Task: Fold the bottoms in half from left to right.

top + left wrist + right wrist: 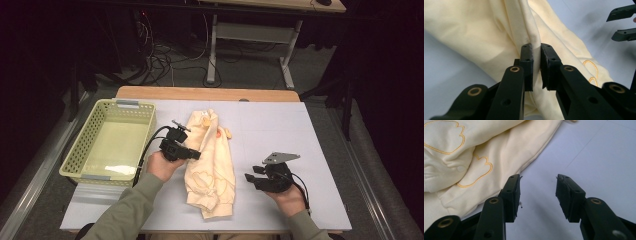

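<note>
Right gripper view: unlettered orange outlines (480,173) on garment (506,147).

1. You have one pale yellow garment (210,160) lying on the table, and it is the single piece of clothing there.
2. You have one basket (80,150), light green, at the left of the table.
3. You hold two grippers: the left gripper (192,155) and the right gripper (251,176), one in each hand.
4. Two hands count here, the left hand (161,165) and the right hand (287,197).
5. One table (280,125) bears it all.
6. Two outlined paw shapes (477,168) in orange stitching show on the garment in your right gripper view.
</note>
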A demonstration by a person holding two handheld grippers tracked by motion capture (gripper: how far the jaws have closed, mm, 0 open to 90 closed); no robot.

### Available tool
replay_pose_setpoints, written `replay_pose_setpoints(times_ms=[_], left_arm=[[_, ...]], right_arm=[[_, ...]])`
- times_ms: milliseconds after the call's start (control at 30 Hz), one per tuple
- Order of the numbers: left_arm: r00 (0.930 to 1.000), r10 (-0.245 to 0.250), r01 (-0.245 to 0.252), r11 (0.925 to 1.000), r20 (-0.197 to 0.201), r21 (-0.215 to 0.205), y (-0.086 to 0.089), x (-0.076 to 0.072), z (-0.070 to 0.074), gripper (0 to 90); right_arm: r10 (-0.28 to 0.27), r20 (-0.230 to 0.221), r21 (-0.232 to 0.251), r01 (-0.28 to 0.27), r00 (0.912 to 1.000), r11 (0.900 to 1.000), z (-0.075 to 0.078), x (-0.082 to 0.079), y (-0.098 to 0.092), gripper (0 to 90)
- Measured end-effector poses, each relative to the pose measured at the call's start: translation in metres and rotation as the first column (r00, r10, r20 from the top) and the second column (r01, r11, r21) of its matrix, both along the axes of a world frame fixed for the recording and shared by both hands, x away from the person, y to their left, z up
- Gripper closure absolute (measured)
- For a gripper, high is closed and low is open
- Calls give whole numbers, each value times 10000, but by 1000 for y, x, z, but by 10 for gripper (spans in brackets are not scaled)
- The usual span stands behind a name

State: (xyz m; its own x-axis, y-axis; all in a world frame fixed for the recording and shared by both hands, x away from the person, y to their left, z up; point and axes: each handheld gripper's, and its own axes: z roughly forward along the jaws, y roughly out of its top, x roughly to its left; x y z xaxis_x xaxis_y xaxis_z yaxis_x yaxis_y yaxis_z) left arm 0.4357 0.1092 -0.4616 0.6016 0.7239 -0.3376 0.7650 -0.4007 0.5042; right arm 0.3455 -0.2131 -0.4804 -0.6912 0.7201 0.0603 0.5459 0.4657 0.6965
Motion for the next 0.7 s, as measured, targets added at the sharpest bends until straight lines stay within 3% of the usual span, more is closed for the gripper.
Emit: replay_pose_setpoints(times_ms=[167, 267, 433, 700], left_arm=[[9993, -284, 277, 9992, -239, -289, 0, -8, -6, 837], [9980, -537, 510, 9959, -347, -745, 1, -10, -8, 843], [9953, -838, 791, 9925, -479, -934, -3, -10, -8, 849], [9912, -1293, 1253, 9853, -277, -1164, -18, -8, 0, 849]], right_arm=[[-10, 4, 7, 10, 10000, 10000, -1, -1, 0, 553], [-75, 43, 18, 75, 10000, 10000, 0, -2, -2, 552], [-104, 79, 66, 103, 9999, 9999, 0, -3, -6, 551], [-237, 66, 136, 236, 9997, 9996, 1, -5, -17, 551]])
